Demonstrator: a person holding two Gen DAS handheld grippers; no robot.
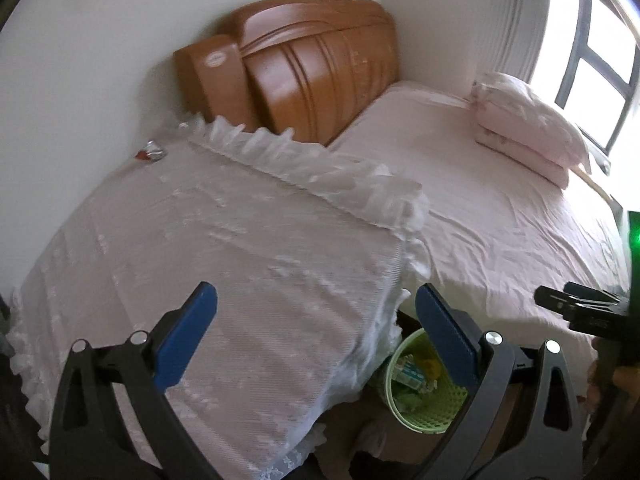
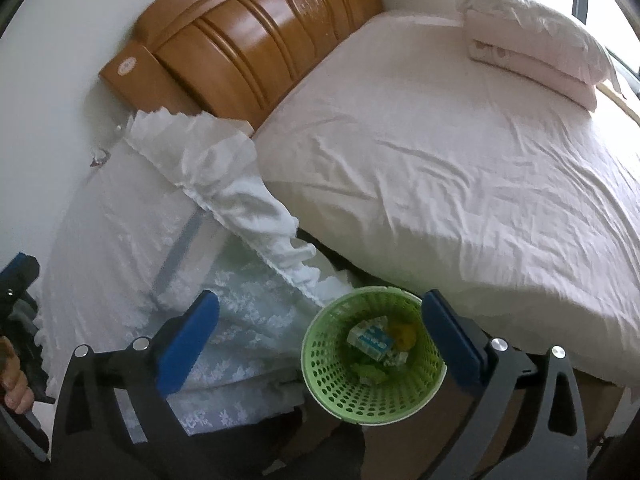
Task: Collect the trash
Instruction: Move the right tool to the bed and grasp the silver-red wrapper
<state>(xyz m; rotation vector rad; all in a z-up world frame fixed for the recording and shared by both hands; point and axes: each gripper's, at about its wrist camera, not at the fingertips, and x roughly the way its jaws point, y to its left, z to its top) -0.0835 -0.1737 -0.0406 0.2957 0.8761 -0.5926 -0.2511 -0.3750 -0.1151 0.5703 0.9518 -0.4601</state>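
A green perforated waste basket [image 2: 372, 372] stands on the floor between a cloth-covered table and the bed, with a blue-and-white carton and other scraps inside. It also shows in the left wrist view [image 1: 424, 396]. My right gripper [image 2: 320, 316] is open and empty, above the basket's rim. My left gripper [image 1: 316, 308] is open and empty, over the near edge of the white lace cloth [image 1: 208, 248]. A crumpled silver and red wrapper [image 1: 150, 152] lies at the far end of the cloth by the wall; it shows small in the right wrist view [image 2: 100, 158].
The bed [image 2: 460, 168] with a pink sheet fills the right side. A folded pink quilt [image 1: 528, 128] lies by the window. A wooden headboard [image 1: 304, 64] stands against the back wall. The white wall runs close along the left.
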